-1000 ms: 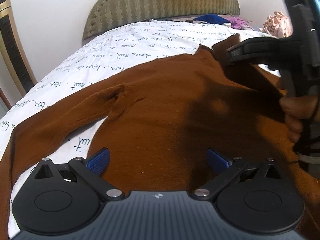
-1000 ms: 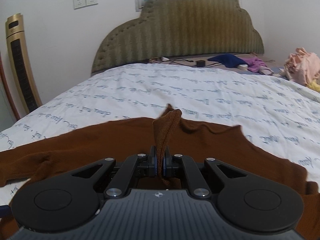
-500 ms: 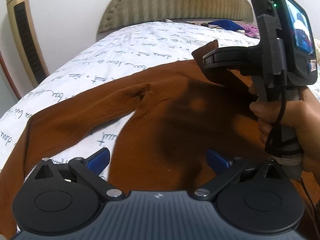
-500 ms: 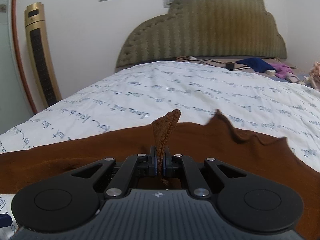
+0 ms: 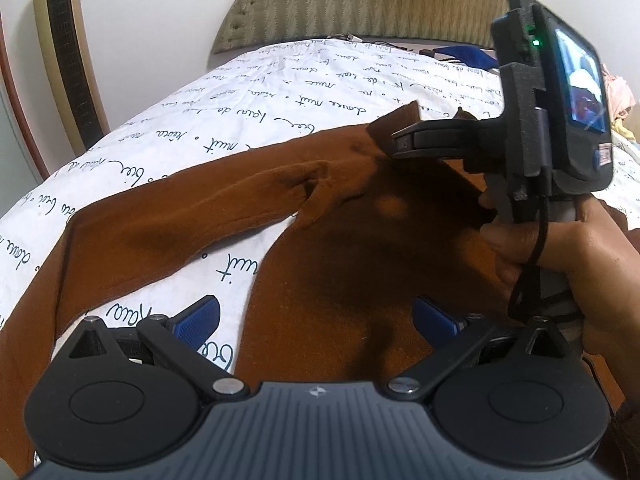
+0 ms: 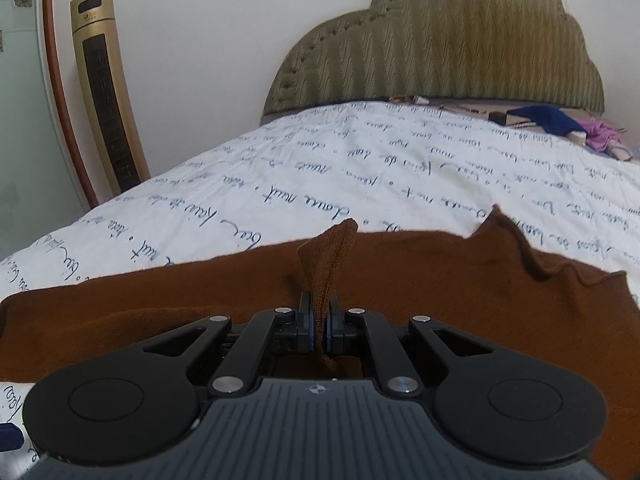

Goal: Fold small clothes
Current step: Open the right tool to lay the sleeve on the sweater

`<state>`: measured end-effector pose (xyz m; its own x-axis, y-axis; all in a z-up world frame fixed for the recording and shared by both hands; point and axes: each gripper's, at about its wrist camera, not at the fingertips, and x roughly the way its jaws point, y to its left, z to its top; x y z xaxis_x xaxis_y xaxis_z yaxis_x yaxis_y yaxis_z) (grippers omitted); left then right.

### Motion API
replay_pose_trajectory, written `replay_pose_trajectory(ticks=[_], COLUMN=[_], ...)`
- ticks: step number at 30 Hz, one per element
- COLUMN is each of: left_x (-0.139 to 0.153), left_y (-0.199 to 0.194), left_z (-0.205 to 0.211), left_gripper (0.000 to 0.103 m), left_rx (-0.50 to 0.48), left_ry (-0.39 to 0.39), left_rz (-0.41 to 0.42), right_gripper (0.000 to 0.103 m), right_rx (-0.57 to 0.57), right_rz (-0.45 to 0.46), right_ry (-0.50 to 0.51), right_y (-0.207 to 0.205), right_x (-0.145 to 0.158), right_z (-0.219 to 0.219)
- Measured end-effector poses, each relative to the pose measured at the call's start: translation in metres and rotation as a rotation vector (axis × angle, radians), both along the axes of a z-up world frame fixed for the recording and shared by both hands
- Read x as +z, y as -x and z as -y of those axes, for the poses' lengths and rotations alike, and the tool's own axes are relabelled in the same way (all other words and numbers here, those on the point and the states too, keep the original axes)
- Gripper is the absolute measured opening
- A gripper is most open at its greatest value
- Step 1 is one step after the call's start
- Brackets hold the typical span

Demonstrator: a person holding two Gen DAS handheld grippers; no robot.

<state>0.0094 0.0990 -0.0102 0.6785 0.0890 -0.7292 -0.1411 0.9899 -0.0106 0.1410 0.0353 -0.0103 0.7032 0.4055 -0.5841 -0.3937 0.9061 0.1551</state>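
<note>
Lying spread over the script-printed bedsheet, the brown sweater is cut off at the frame edges; a fold of it is pinched between the closed fingers of the right gripper; the left gripper is held wide apart above the sweater, gripping nothing; no containers are seen.

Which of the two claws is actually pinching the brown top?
The right claw: its blue pads are shut on a fold of the brown top. The left claw hovers wide open above it, gripping nothing.
</note>
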Motion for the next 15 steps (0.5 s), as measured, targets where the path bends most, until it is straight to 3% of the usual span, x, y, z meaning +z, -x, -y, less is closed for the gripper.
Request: replay_pose_trajectory(ticks=[3,5,11,15], left_x=[0.001,0.0,-0.001,0.0], left_y=[0.001,0.0,0.002,0.004], left_z=[0.001,0.0,-0.003,-0.001], left_gripper=[0.103,0.103,0.103,0.103], left_rx=[-0.004,-0.002,0.022,0.016], left_ry=[0.0,0.001,0.012,0.008], left_rz=[-0.006,-0.006,-0.008,-0.008], right_gripper=[0.022,0.04,0.056,0.06], right_rx=[-0.012,-0.021,0.03,-0.032], right_rz=[-0.043,-0.026,0.026,-0.044], right_ry=[-0.032,-0.07,-0.133,-0.11], right_y=[-0.002,0.003,0.017,0.017], right_x=[-0.002,0.004,0.03,0.019], right_z=[0.004,0.01,0.024,0.031])
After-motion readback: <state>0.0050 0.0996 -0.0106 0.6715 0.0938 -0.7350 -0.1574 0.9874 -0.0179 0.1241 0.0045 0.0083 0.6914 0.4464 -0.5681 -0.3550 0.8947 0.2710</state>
